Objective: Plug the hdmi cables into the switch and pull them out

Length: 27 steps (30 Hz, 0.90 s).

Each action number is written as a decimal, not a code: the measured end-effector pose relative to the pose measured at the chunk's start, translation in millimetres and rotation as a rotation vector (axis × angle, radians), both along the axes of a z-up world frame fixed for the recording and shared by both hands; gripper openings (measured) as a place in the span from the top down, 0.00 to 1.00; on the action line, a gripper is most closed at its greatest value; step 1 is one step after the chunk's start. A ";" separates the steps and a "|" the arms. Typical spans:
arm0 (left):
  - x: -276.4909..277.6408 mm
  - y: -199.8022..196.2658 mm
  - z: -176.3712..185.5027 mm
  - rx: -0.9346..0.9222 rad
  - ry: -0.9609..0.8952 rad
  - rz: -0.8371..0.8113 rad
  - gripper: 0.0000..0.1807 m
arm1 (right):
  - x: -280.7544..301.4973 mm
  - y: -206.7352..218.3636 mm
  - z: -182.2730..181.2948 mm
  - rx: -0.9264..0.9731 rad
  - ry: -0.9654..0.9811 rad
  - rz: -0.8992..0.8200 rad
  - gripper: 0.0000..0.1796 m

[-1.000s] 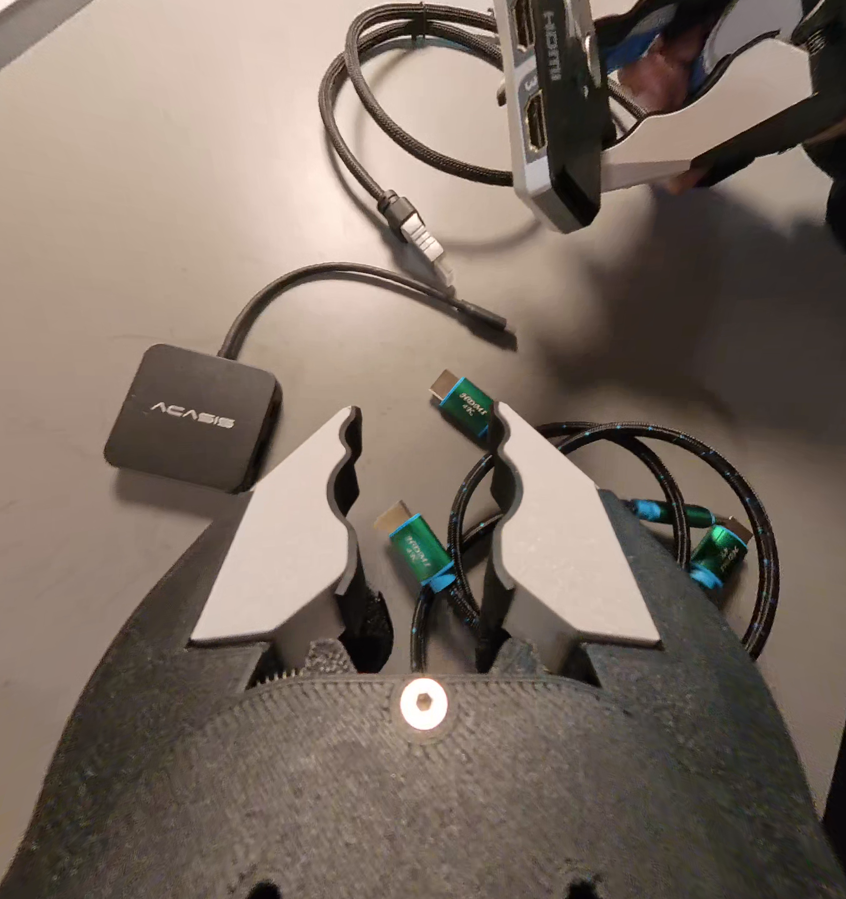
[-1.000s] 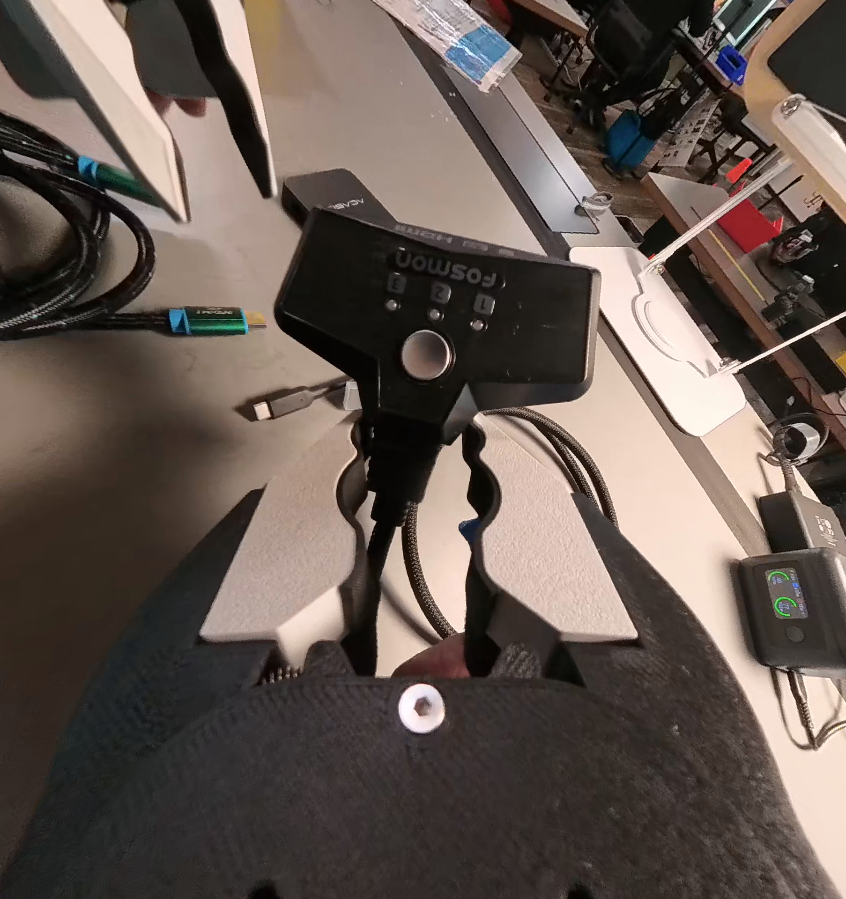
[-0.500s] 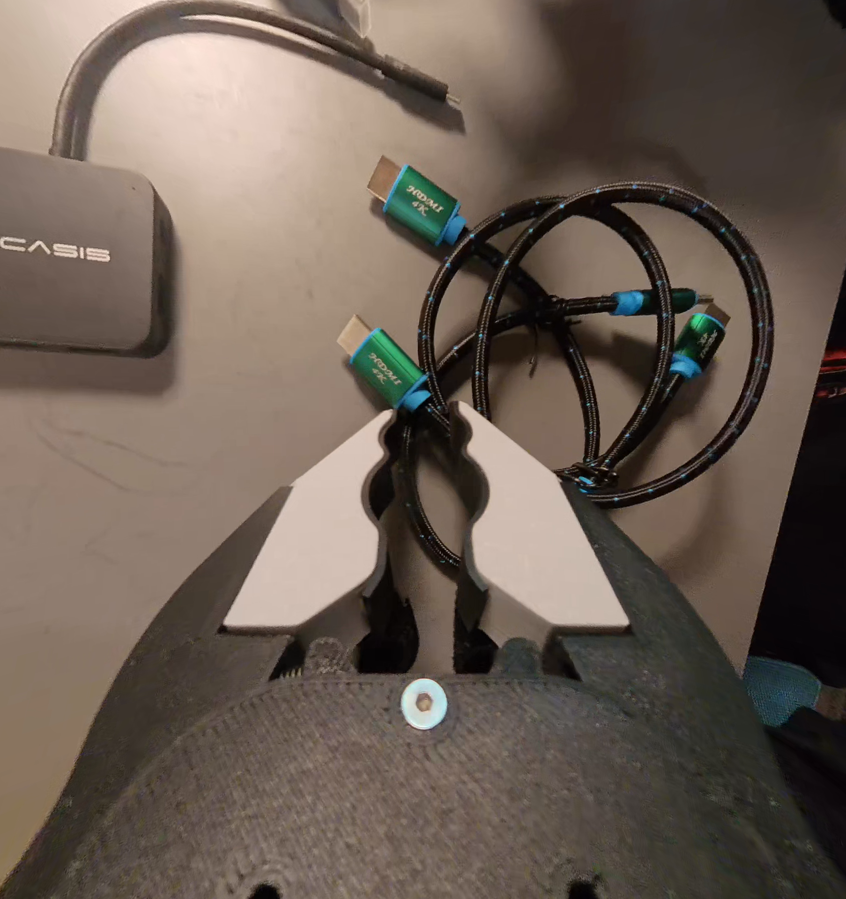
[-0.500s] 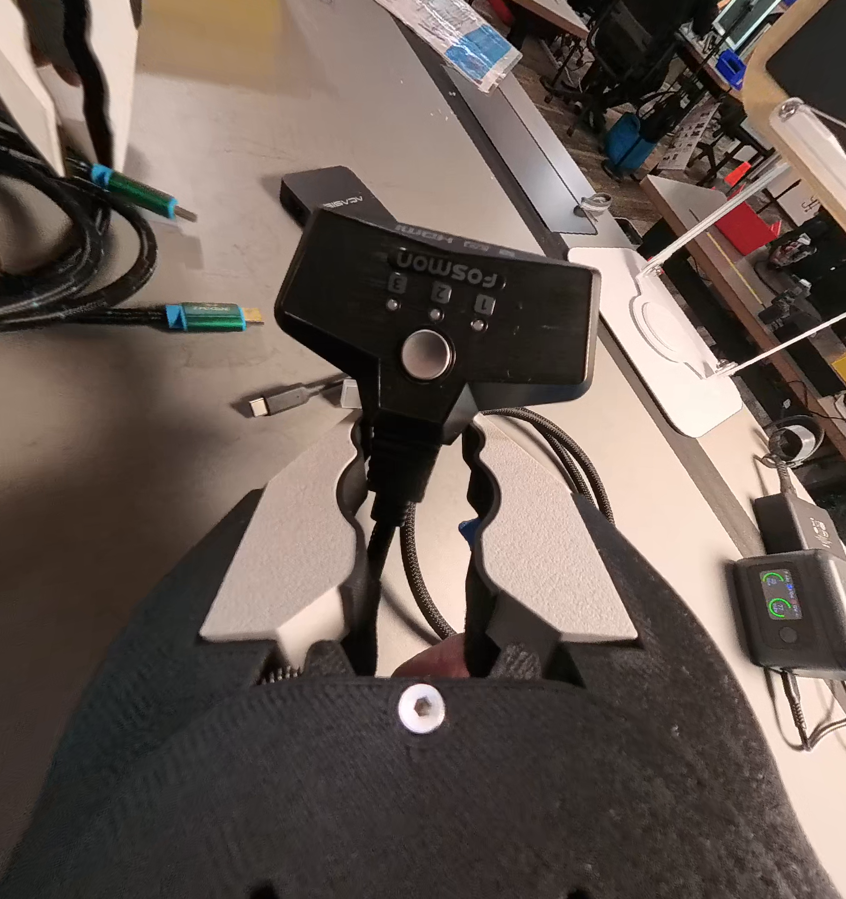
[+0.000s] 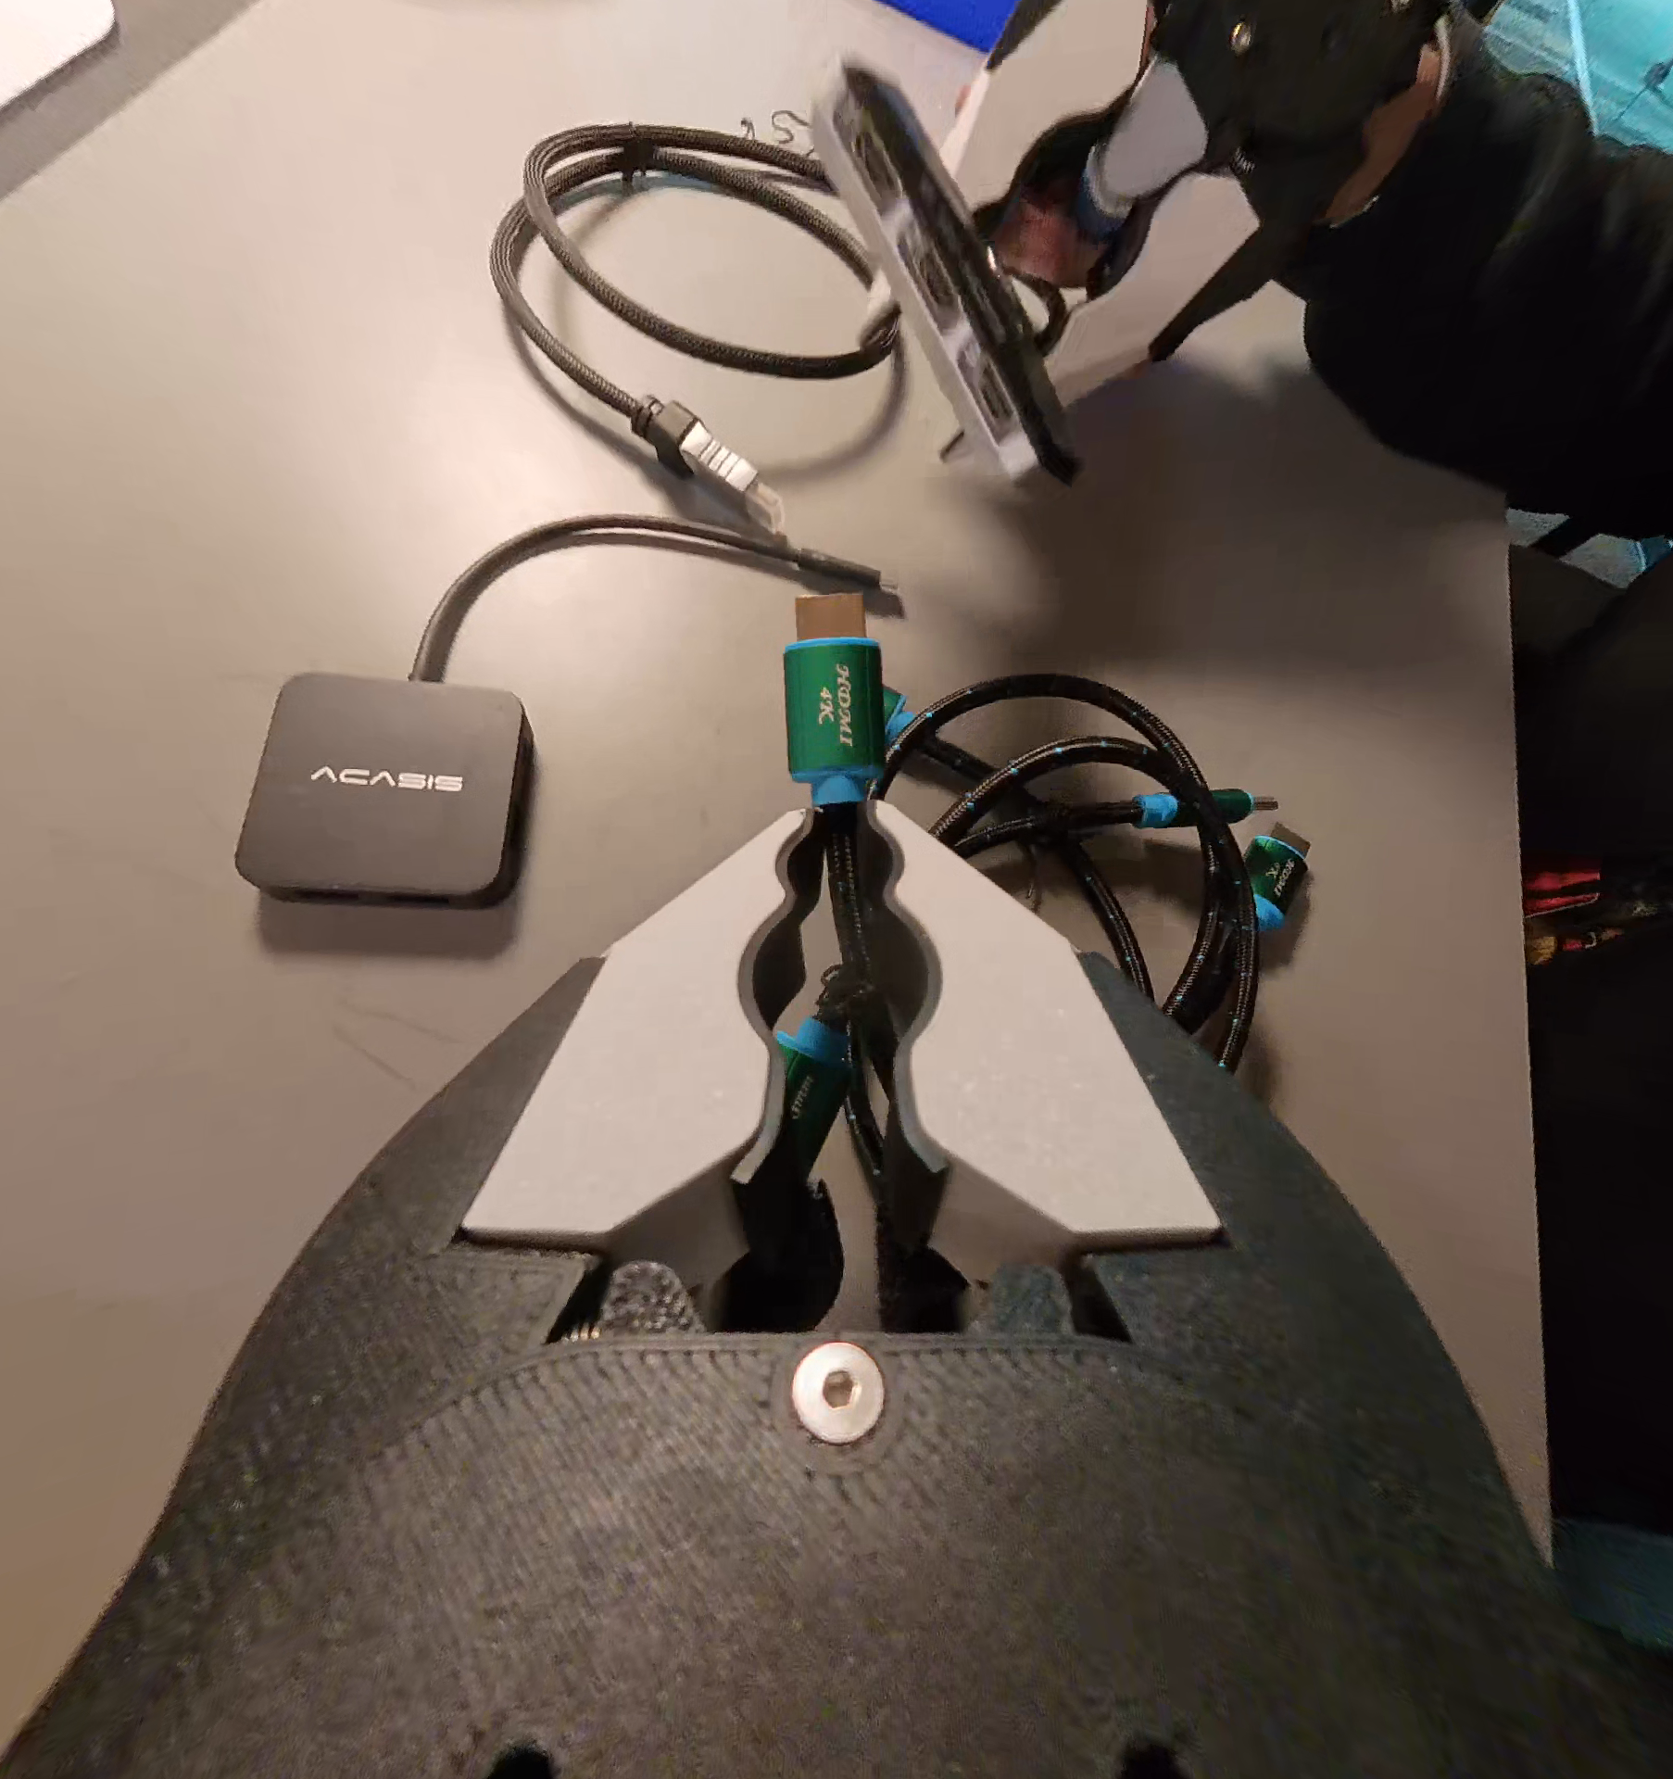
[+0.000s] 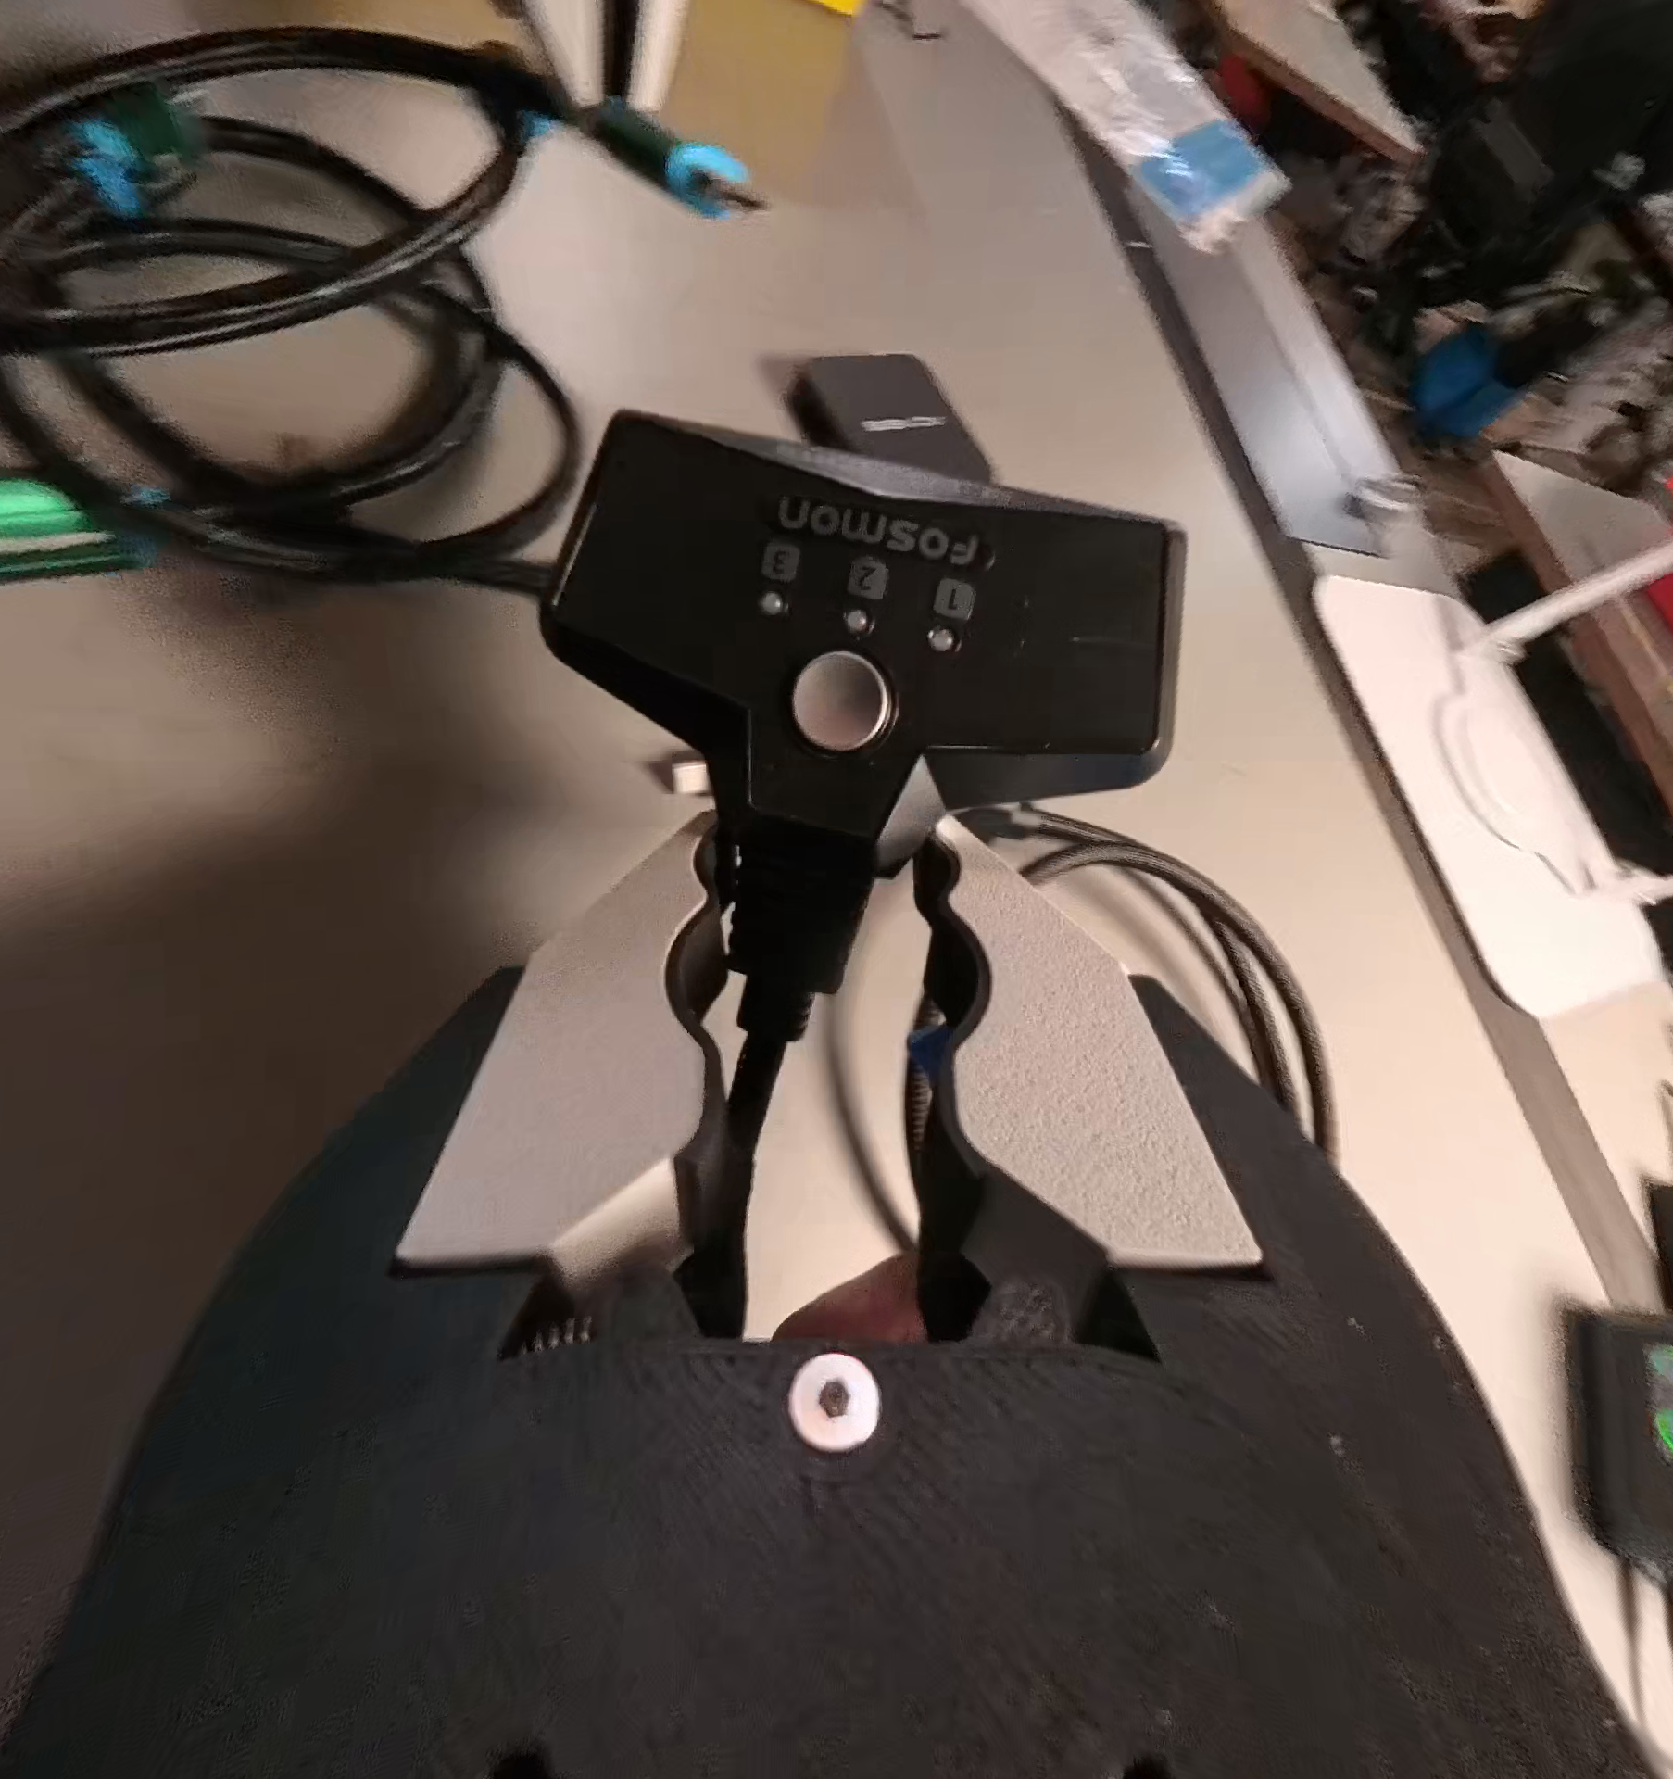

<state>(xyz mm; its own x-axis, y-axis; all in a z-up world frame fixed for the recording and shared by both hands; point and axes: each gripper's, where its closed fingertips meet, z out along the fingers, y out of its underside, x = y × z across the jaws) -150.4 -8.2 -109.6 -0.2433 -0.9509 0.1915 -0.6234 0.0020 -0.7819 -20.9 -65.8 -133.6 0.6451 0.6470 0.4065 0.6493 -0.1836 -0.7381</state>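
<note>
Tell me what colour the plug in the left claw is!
Green HDMI plug with a blue collar, clearest in the left wrist view.

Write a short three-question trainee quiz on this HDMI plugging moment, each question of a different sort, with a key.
1. True or false: the left gripper is shut on the braided cable just behind a green HDMI plug.
2. Multiple choice: the right gripper holds the switch by A) its wide body, B) its narrow cable end, C) its round button.
3. Fill in: the square black hub lies flat on the ____.

Key: 1 true; 2 B; 3 table.
</note>
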 end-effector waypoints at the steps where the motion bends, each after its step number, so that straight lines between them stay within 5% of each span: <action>1: 1.5 -2.5 0.7 0.009 -0.008 -0.014 0.96 | -6.6 -6.7 -4.4 -0.026 -0.007 0.052 0.78; 11: 25.2 -61.9 -28.6 0.099 0.057 -0.231 0.95 | -44.3 -69.2 -28.4 -0.317 0.062 0.371 0.79; 20: 34.2 -70.1 -30.9 0.225 0.030 -0.250 0.95 | -37.8 -88.6 -40.5 -0.502 0.088 0.365 0.79; 27: 34.9 -68.8 -19.4 0.165 -0.015 -0.231 0.79 | -37.2 -86.7 -40.9 -0.500 0.087 0.355 0.79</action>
